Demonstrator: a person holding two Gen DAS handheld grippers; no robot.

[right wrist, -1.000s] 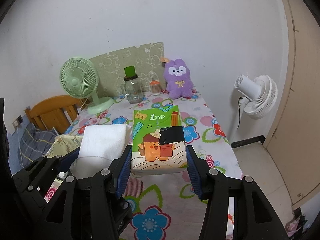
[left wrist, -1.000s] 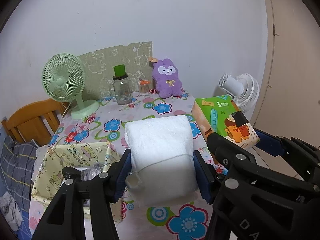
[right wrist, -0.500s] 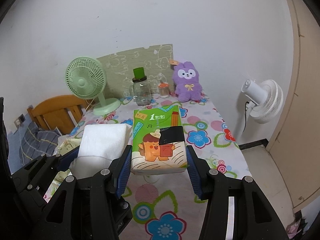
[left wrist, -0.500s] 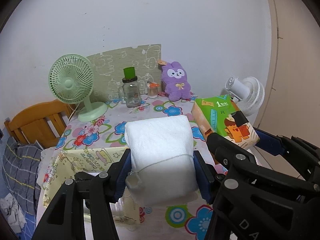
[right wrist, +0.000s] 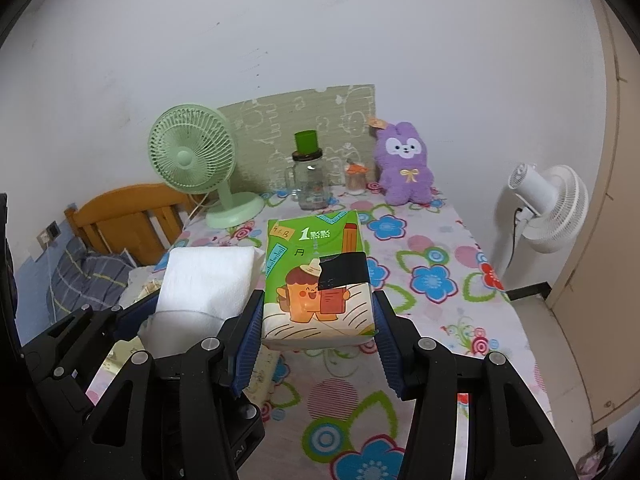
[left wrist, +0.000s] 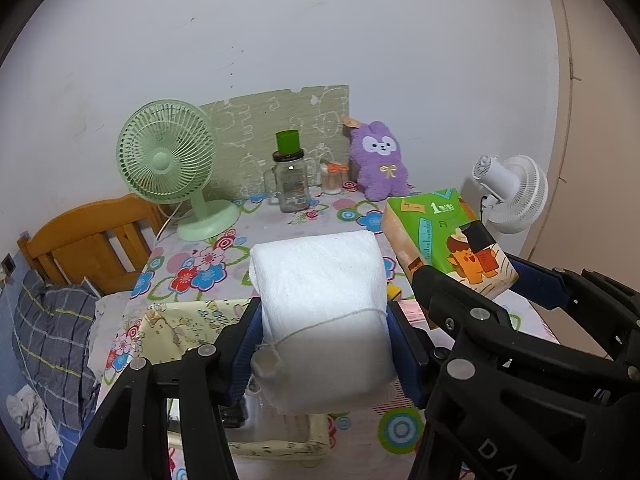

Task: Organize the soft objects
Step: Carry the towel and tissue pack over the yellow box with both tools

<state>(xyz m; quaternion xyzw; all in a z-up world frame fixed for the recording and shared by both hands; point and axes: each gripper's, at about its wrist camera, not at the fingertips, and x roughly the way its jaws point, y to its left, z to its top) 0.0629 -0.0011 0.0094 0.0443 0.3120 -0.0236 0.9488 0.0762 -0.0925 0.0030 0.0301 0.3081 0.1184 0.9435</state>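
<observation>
My left fingers [left wrist: 322, 344] clamp one white tissue bundle [left wrist: 320, 320]; my right fingers [right wrist: 318, 344] clamp one green tissue pack [right wrist: 318, 276]; two fans stand behind.

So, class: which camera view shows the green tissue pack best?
The right wrist view: the green tissue pack sits centred, its printed top fully visible in the right gripper. The left wrist view shows it off to the side, angled.
</observation>
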